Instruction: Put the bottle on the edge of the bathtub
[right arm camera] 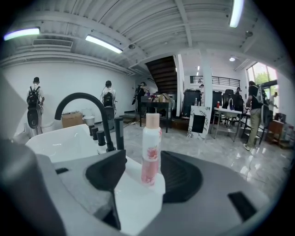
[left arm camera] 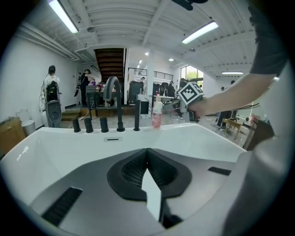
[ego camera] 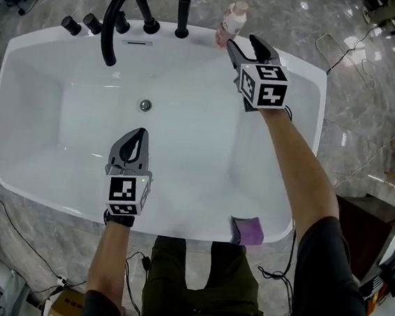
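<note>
A pink-and-white bottle with a beige cap stands upright on the far rim of the white bathtub, right of the taps. My right gripper sits just short of it, jaws open, with the bottle off the fingertips and untouched. In the right gripper view the bottle rises from the white rim in the gap of the right gripper, clear of both pads. My left gripper hangs over the tub's basin, shut and empty. The left gripper view has the left gripper in front and the bottle far off.
A black arched faucet, round handles and a black hand-shower stem line the far rim. The drain sits mid-basin. A purple sponge lies on the near rim. Marble floor with cables surrounds the tub.
</note>
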{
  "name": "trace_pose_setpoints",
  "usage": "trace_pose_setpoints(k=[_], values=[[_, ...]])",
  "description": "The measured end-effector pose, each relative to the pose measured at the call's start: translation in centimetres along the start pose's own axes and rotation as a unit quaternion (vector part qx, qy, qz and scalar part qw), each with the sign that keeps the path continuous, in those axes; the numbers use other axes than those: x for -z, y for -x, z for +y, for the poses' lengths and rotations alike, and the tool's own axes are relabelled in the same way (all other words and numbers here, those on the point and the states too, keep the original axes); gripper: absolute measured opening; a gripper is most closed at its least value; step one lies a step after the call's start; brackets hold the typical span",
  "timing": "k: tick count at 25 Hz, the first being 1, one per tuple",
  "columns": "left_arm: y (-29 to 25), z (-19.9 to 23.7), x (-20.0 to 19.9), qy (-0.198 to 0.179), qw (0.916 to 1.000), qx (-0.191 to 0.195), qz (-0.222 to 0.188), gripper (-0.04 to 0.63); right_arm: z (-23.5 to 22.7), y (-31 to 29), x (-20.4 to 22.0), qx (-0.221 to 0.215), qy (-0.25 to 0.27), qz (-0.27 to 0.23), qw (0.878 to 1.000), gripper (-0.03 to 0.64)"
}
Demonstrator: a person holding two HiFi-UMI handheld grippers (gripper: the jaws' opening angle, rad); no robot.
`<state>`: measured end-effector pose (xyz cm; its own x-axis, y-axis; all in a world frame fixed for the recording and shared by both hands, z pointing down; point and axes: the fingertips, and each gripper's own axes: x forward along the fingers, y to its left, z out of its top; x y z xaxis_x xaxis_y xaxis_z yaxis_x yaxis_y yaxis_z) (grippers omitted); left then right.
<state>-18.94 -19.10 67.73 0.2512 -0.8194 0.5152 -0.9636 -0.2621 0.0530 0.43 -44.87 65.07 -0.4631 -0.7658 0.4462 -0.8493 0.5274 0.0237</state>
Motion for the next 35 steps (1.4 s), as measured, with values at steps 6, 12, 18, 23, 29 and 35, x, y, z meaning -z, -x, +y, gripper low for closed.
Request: trace_pose_setpoints(k=[6, 12, 18, 23, 29, 35], values=[[2.1, -1.9, -4.3, -0.002, 0.9999, 0.001, -0.011, 0.002, 1.4, 5.9, -1.6, -0.010, 0.005, 0.003, 1.000, 0.228], [5.9, -4.9, -8.8, -0.003, 0.9997, 0.005, -0.022, 0.002, 3.3, 14.0, -3.3, -0.017, -0.002, 0.007, 1.000, 0.205], [10.5, -7.7, -13.1, -0.005, 0.9995, 0.009, -0.029, 0.002, 5.3, 22.6, -6.2, -0.020, -0.021, -0.003, 1.000, 0.166], [14.3, -10.4, -16.0, -0.003, 0.9992, 0.014, -0.039, 0.002, 6.0, 29.1, -9.3, -0.017, -0.037, -0.024, 0.999, 0.134], [18.9, -12.9, -19.1, 0.014, 0.9984, 0.012, -0.054, 0.002, 7.1, 36.1, -12.5, -0.013, -0.054, -0.041, 0.998, 0.090], [23.8, -15.1, -21.9, 0.013, 0.9963, 0.010, -0.084, 0.002, 8.7, 42.8, -14.5, -0.014, -0.052, -0.062, 0.997, 0.042]])
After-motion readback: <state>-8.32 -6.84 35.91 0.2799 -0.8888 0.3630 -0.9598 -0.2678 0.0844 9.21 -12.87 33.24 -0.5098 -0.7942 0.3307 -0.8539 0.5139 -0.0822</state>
